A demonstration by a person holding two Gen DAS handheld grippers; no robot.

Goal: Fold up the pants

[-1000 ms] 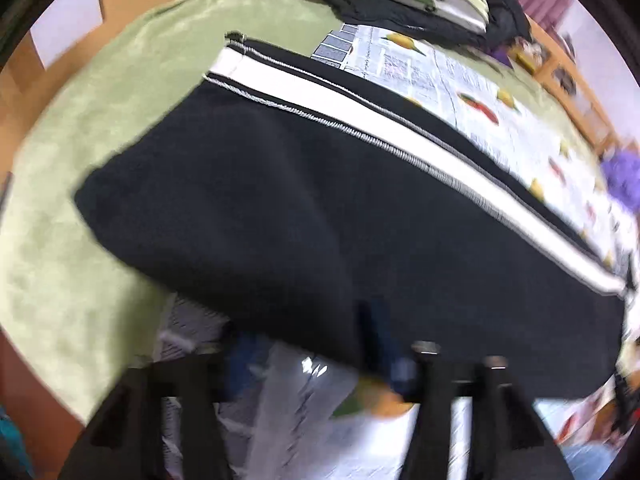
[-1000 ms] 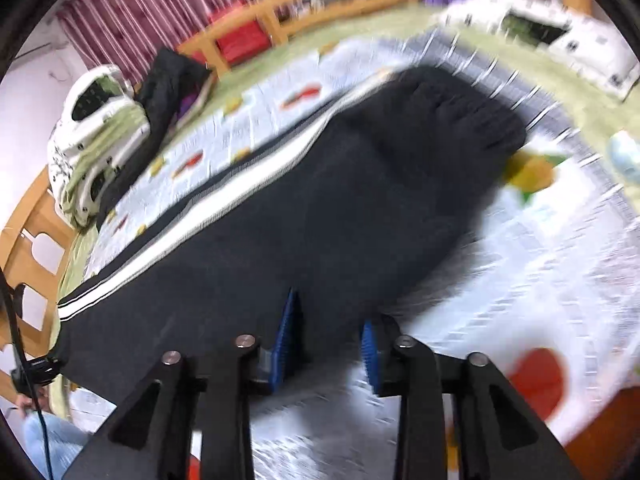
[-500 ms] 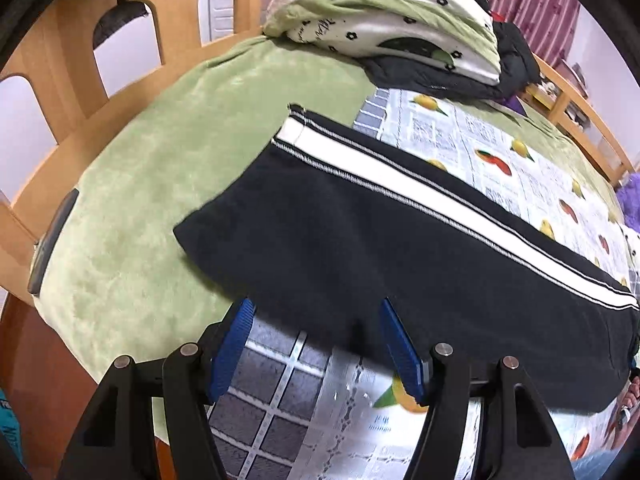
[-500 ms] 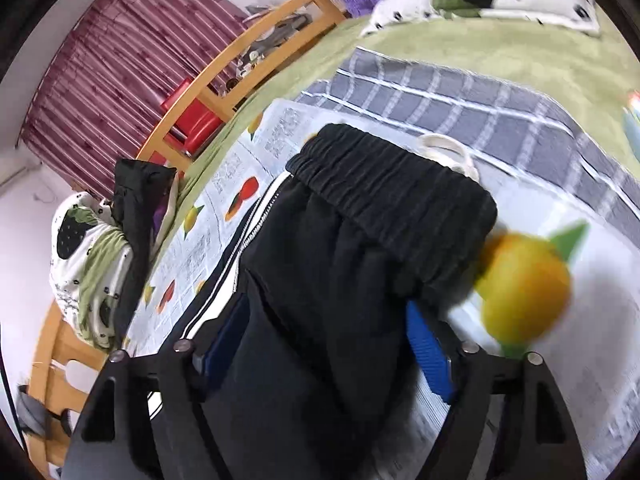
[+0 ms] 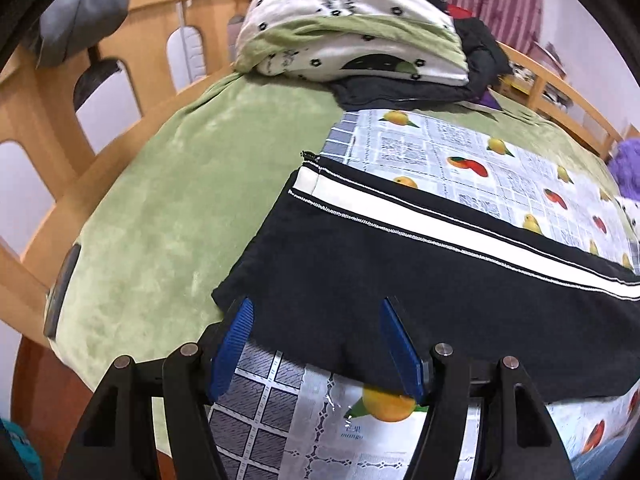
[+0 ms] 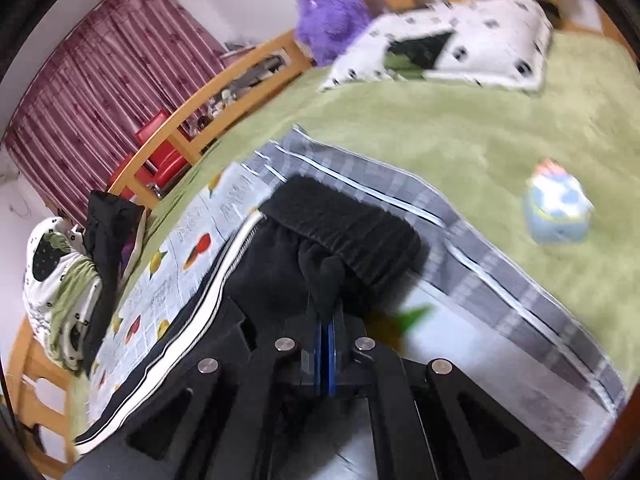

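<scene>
The pants (image 5: 400,280) lie flat on the mat (image 5: 460,152), long axis running across both grippers. The right gripper (image 6: 326,344) is closed, pinching a tuft of black fabric just below the waistband (image 6: 344,228). The left gripper (image 5: 316,344) is spread wide; the leg-end hem edge lies between its fingers (image 5: 232,344), ungripped.

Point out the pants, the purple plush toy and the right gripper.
pants (image 5: 400,280): left wrist view, on the black leg fabric below the white stripe.
purple plush toy (image 6: 330,16): right wrist view, on its fuzzy body.
right gripper (image 6: 329,322): right wrist view, between the fingertips shut on the pants.
</scene>
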